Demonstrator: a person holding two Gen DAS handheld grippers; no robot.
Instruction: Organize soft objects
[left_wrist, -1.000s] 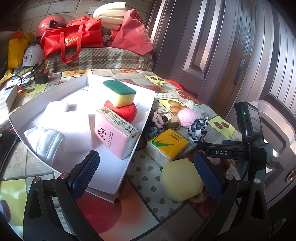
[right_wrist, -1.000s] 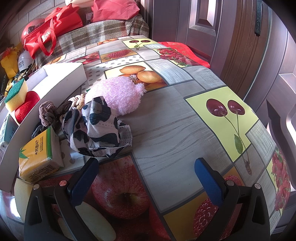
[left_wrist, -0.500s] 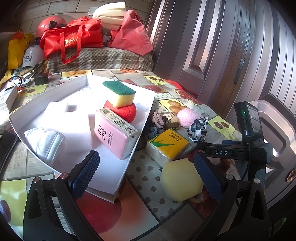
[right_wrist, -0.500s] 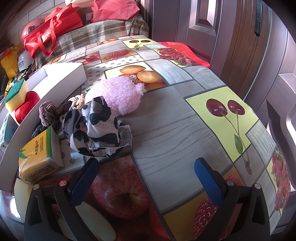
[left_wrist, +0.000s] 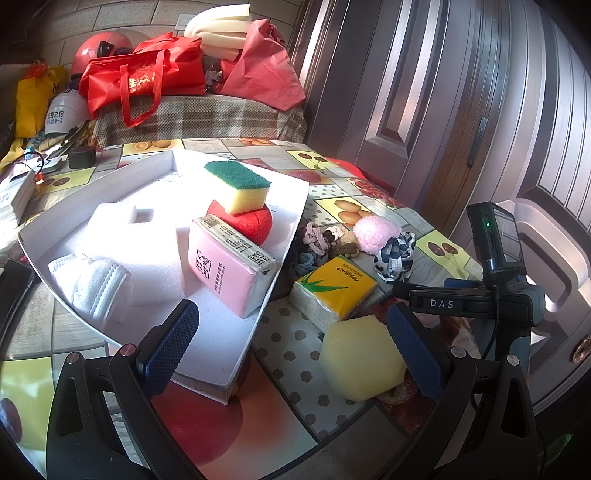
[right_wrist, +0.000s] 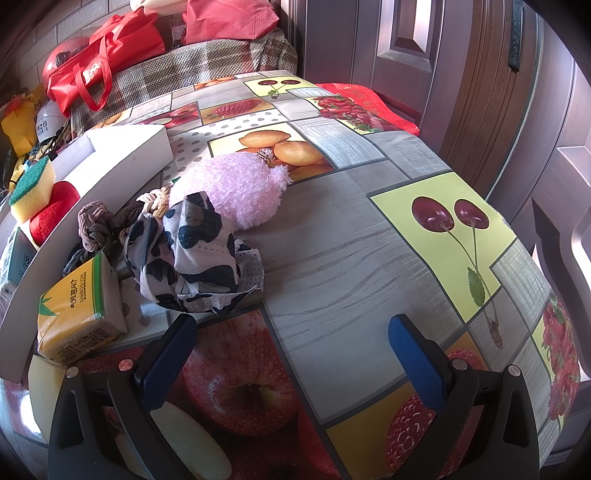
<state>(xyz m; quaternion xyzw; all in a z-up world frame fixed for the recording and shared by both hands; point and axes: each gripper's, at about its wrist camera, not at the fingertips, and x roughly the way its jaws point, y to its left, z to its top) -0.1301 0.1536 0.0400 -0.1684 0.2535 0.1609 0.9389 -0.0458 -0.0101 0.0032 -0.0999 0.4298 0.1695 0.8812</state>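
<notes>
A white tray (left_wrist: 229, 384) holds a green-topped yellow sponge (left_wrist: 238, 186) on a red sponge (left_wrist: 255, 225), a pink tissue pack (left_wrist: 225, 267), white foam (left_wrist: 140, 243) and a white mask (left_wrist: 92, 288). Right of it lie a yellow tissue pack (left_wrist: 334, 288), a pale yellow hexagonal sponge (left_wrist: 360, 360), knotted hair ties (left_wrist: 316, 240), a pink fluffy pouch (left_wrist: 375, 229) and a black-and-white patterned cloth (left_wrist: 395, 253). My left gripper (left_wrist: 291, 350) is open, empty, over the tray's near corner. My right gripper (right_wrist: 291, 354) is open above the tablecloth, just in front of the patterned cloth (right_wrist: 188, 251) and pink pouch (right_wrist: 236, 188).
The round table (right_wrist: 369, 240) has a fruit-print cloth and drops off at the right by a dark wooden door (left_wrist: 424, 92). Behind stands a checked-covered surface with red bags (left_wrist: 144, 81), a red helmet (left_wrist: 99, 48) and white foam rolls (left_wrist: 218, 33). Small clutter sits at far left.
</notes>
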